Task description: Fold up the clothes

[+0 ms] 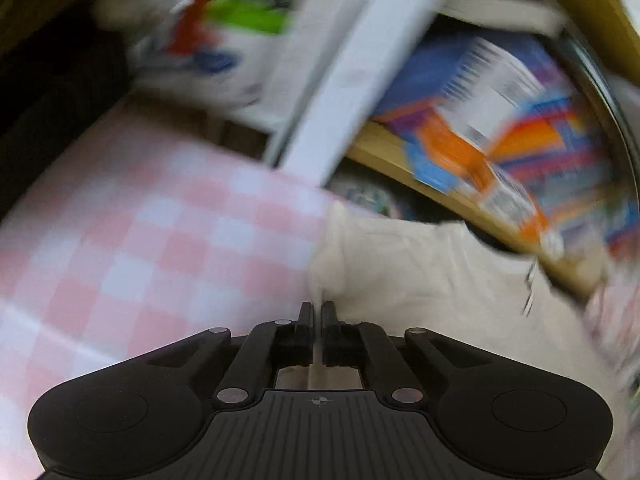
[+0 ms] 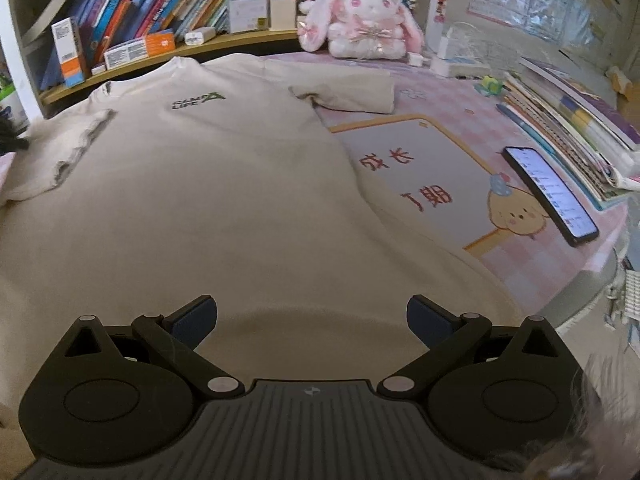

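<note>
A beige T-shirt with a small dark chest logo lies spread face up on the pink checked desk mat. Its left sleeve is folded in over the body; the right sleeve lies out flat. My right gripper is open and empty, hovering over the shirt's lower hem. My left gripper is shut on an edge of the T-shirt and holds the cloth just above the checked cloth. The left wrist view is motion-blurred.
A bookshelf full of books runs along the back. A plush rabbit sits at the back right. A lit phone and a stack of books lie at the right. The desk edge curves at lower right.
</note>
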